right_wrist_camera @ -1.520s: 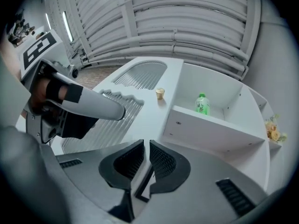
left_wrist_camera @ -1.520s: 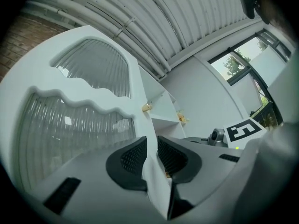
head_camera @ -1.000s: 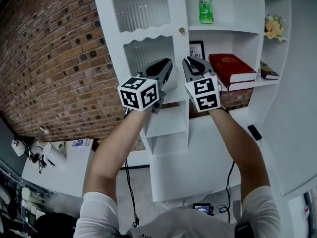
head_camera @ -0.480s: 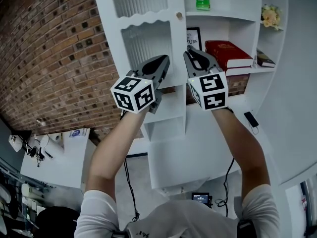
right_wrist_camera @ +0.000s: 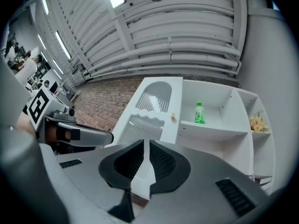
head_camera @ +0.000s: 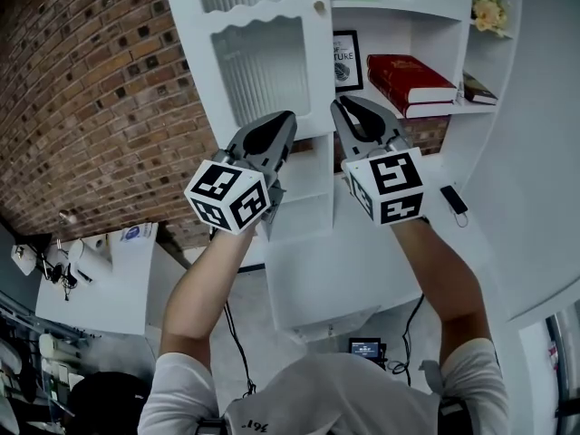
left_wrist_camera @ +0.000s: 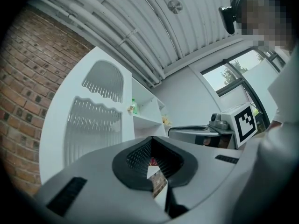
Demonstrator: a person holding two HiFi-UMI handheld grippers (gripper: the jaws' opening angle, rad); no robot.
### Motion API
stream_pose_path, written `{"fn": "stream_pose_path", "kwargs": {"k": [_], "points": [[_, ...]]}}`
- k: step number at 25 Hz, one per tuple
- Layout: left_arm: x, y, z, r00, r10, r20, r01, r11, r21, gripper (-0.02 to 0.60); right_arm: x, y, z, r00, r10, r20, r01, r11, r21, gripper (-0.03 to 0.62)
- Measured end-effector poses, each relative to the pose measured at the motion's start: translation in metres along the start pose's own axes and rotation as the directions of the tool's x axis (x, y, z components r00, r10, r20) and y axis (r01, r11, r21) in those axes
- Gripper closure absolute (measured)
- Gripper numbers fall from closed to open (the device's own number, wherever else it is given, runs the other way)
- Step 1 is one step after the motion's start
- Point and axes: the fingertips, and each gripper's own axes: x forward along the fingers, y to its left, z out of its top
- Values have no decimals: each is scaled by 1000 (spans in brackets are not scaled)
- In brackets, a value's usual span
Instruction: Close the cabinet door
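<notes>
The cabinet door [head_camera: 263, 66] is seen just ahead of and above both claws and appears to lie flush against the shelving. The left claw [head_camera: 285, 120] and right claw [head_camera: 342, 107] are pressed together, nothing pinched. Closing is judged done; only withdrawal is called for.
</notes>
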Motion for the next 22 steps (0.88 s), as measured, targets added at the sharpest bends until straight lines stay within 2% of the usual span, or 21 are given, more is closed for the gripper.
{"fn": "stream_pose_path", "kwargs": {"k": [7, 14, 22], "points": [[-26, -22, -19, 1000, -17, -21, 17, 1000, 9, 574, -25, 17, -20, 1000, 12, -25, -11, 999, 41, 536], [-44, -37, -55, 997, -31, -73, 27, 998, -64, 574, -49, 34, -39, 998, 38, -54, -35, 998, 51, 536], [-61, -48, -73, 995, -31, -90, 21, 994, -109, 574, -66, 49, -59, 994, 57, -90, -50, 995, 83, 536]]}}
